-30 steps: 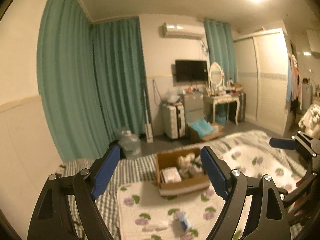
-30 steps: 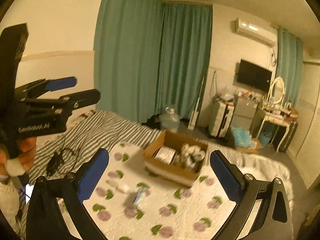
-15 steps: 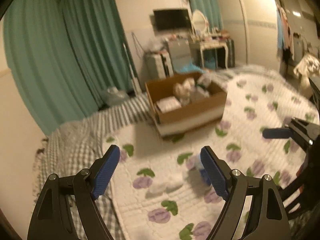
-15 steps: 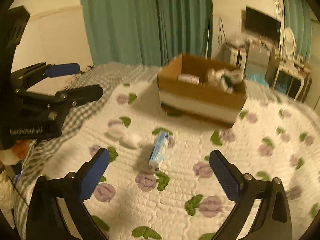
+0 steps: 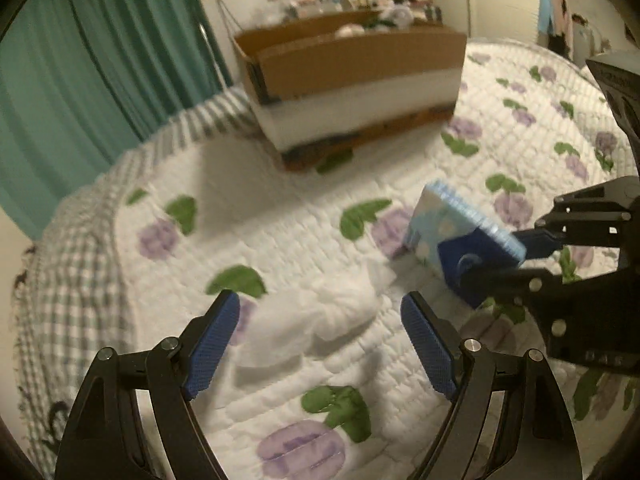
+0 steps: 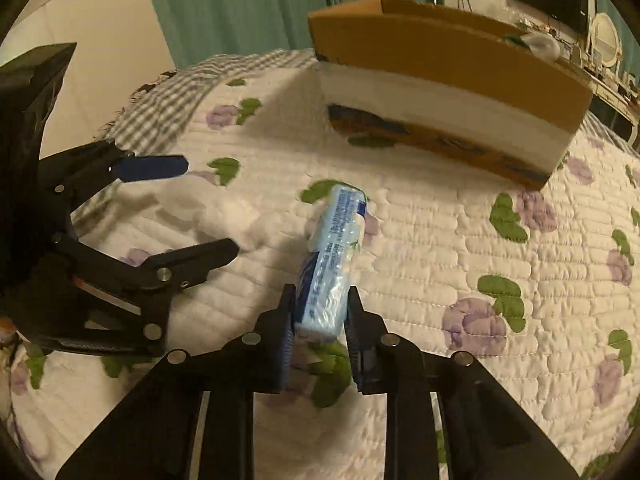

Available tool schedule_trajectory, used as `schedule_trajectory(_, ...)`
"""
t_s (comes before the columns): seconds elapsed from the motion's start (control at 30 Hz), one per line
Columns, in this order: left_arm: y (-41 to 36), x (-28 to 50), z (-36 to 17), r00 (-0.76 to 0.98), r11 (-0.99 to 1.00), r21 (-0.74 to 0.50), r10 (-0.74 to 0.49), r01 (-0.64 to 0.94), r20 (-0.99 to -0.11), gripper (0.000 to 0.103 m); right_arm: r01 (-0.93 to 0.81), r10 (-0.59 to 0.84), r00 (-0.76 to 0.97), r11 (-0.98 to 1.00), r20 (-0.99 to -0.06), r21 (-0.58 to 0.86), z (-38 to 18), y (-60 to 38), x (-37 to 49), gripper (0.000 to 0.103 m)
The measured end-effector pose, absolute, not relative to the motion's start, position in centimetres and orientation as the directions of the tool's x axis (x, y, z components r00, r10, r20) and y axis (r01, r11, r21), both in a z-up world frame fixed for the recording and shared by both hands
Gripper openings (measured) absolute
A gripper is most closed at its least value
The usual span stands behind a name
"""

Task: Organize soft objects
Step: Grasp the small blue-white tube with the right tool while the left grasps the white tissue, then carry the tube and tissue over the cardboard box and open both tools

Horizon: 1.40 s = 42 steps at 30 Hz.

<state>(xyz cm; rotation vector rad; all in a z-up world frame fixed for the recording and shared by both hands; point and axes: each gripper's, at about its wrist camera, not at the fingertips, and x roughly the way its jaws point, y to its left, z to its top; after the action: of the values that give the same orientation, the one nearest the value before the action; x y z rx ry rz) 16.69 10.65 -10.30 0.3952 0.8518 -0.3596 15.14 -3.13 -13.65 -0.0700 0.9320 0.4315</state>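
Observation:
My right gripper is shut on the near end of a light blue tissue pack, which lies on the floral quilt. The pack and the right gripper also show in the left wrist view. My left gripper is open, its fingers on either side of a white crumpled soft item on the quilt. That item lies left of the pack, between the left gripper's fingers.
A cardboard box with soft items inside stands on the quilt beyond both grippers; it shows in the right wrist view too. A checked blanket lies along the left. Teal curtains hang behind.
Both grippers have dropped low and forward to the quilt. The right gripper has shut on the tissue pack. The left gripper has come down around the white item.

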Motion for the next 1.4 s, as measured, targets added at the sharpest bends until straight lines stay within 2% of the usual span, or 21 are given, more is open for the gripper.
schedule_trajectory(0.13,10.7,18.2,-11.5,0.555,0.881,0.132,-0.164,0.453,-0.815,0.081,-0.38,0.364,0.506,0.908,-0.782,0.177,-14.5,-4.0,15.8,0.022)
schedule_trajectory(0.17,10.7,18.5,-11.7,0.546,0.885,0.111,-0.176,0.452,-0.819,0.077,-0.38,0.368,0.507,0.907,-0.78,0.181,-14.4,-4.1,15.8,0.022)
schedule_trajectory(0.2,10.7,18.6,-11.7,0.543,0.887,0.102,-0.181,0.45,-0.82,0.061,-0.381,0.372,0.506,0.906,-0.778,0.186,-14.4,-4.2,15.8,0.022)
schedule_trajectory(0.27,10.7,18.9,-11.9,0.527,0.889,0.087,-0.184,0.449,-0.83,0.047,-0.377,0.377,0.507,0.906,-0.775,0.194,-14.3,-4.4,15.7,0.022)
schedule_trajectory(0.4,10.2,18.4,-11.9,0.531,0.882,0.111,-0.172,0.459,-0.83,0.043,-0.376,0.372,0.516,0.908,-0.771,0.187,-13.6,-4.6,15.2,0.019)
schedule_trajectory(0.67,8.7,15.5,-7.4,0.598,0.893,0.119,-0.186,0.434,-0.78,0.043,-0.369,0.36,0.586,0.916,-0.726,0.158,-9.1,-6.7,12.0,0.018)
schedule_trajectory(0.83,7.3,12.9,-0.5,0.716,0.923,0.2,-0.106,0.329,-0.69,0.043,-0.369,0.357,0.662,0.921,-0.659,0.128,-3.5,-8.7,9.4,0.018)
schedule_trajectory(1.03,6.9,10.5,7.0,0.814,0.946,0.203,-0.093,0.251,-0.573,0.043,-0.394,0.344,0.764,0.919,-0.546,0.027,5.0,-10.0,7.8,0.018)
schedule_trajectory(1.23,5.7,10.9,12.4,0.879,0.958,0.179,-0.118,0.222,-0.462,0.043,-0.412,0.345,0.809,0.91,-0.476,-0.041,12.9,-11.0,10.3,0.018)
schedule_trajectory(1.4,5.1,15.4,14.8,0.905,0.971,0.112,-0.149,0.209,-0.399,0.043,-0.41,0.339,0.817,0.91,-0.466,-0.057,15.7,-11.4,15.3,0.018)
